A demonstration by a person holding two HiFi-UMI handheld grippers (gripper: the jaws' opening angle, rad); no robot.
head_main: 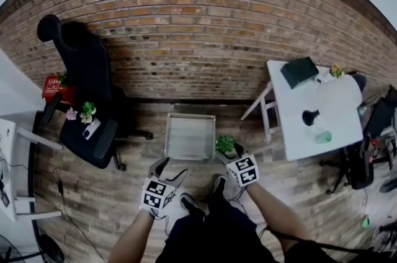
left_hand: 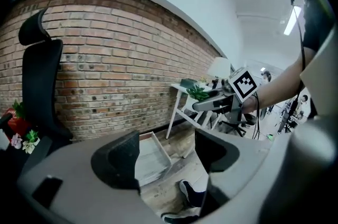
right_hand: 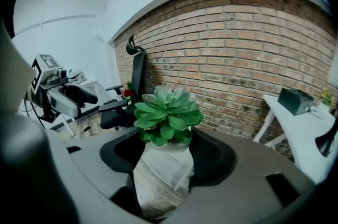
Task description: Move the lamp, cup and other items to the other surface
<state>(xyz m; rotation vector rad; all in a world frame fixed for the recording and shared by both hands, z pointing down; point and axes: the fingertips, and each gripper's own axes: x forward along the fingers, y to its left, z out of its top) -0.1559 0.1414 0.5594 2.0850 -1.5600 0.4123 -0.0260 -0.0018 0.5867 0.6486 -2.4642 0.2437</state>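
While the plant (right_hand: pixel 168 114) spreads wide at the top, the right gripper (right_hand: pixel 168 153) takes it low, by the white pot (right_hand: pixel 163 170), so the leaves stand upright and clear above the jaws, which are clamped on the pot's two sides. From the head view, that gripper sits in front of the person's body, forearm reaching forward and jaws pointing ahead and somewhat down. The plant is over the near right corner of the tray (head_main: pixel 189 136) on the floor.

The left gripper (left_hand: pixel 166 157) has its jaws apart with nothing between them; only the tray and a shoe (left_hand: pixel 191 194) show beyond the gap. It hangs beside the other, just to its left, forearm likewise stretched forward, probably free to take a next item.

The lamp (head_main: pixel 310 116) and cup (head_main: pixel 323 138) stand on the white table (head_main: pixel 288 125) to the right, well apart from both grippers, along with a dark box (head_main: pixel 299 71). Judging from this, the plant is being carried and the lamp and cup are not yet moved
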